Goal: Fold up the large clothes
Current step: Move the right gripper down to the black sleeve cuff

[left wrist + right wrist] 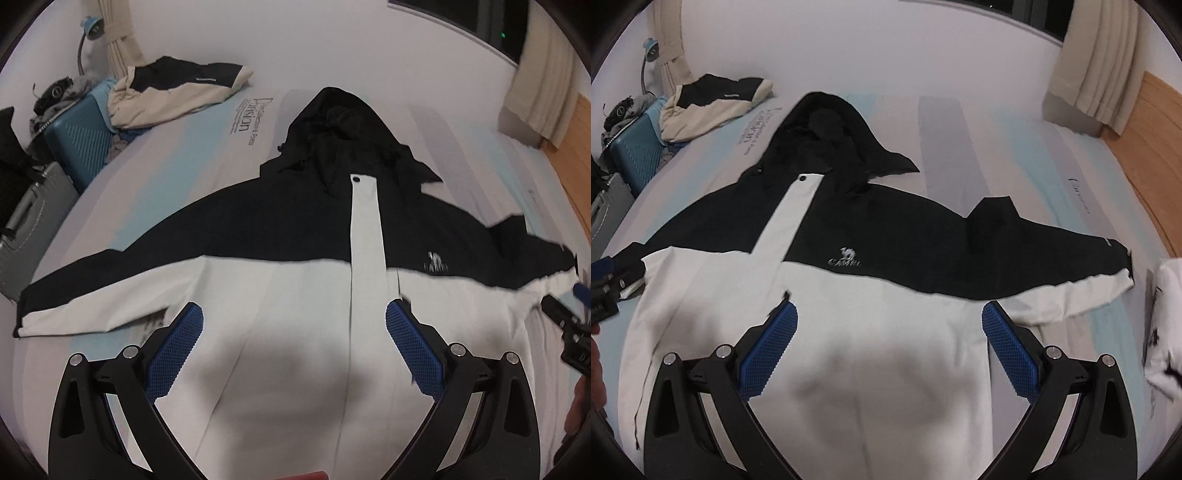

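The jacket (295,229) lies face up and spread flat on the mattress (166,155), front closed, hood (332,122) pointing away from both grippers and hem nearest them. This layout exposes both sleeves and the centre placket (365,229), which serves as the natural fold axis.

Left gripper (294,321): jaws wide open, nothing held. The white lower body panel fills the gap between the blue pads (177,350); whether the pads touch the cloth cannot be told. The placket runs forward from just inside the right-hand pad. The left sleeve (92,295) extends out beyond the left-hand pad, cuff well apart from the jaws.

Right gripper (889,319): jaws wide open, nothing held. White cloth occupies the gap; the chest logo (846,258) sits ahead of the left-hand pad. The right sleeve (1052,266) extends out past the right-hand pad, its cuff near a white item (1167,314) at the edge of the view.

Judgement: no fold is made yet. Both grippers stand over the hem region, each on its own side of the placket, presumably so that each can serve one sleeve. The likely next step is bringing a sleeve inward across the body.

A second garment (173,92) rests on the far corner ahead of the left gripper, clear of the work area
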A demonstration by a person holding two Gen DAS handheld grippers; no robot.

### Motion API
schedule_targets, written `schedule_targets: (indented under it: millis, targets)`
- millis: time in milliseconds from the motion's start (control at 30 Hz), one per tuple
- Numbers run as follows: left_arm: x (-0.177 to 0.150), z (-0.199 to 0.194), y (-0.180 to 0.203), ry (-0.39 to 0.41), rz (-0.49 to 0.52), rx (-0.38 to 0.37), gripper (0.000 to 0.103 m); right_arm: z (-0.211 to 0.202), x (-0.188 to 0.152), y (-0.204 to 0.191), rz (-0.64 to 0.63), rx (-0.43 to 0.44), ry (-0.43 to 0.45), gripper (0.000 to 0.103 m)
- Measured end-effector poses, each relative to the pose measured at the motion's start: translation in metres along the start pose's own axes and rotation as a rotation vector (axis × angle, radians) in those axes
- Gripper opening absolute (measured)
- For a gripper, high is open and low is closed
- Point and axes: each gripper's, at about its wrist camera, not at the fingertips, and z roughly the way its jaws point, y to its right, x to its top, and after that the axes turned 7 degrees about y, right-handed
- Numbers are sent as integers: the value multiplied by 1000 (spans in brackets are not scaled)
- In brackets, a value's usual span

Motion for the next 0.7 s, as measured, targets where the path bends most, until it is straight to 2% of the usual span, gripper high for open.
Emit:
schedule_targets:
  millis: [167,367,567,700]
  targets:
    - [29,30,9,8,17,20,97,38,22,12,-34,-12,-1,96]
    - [47,74,25,-6,79,-7,97,80,39,50,-45,-62,-21,96]
    - [57,127,54,-48,141,-43,97,116,34,140,-36,-135,-96,96]
    - [63,153,75,-76,184,-63,97,135,26,225,-10,-172,-173,96]
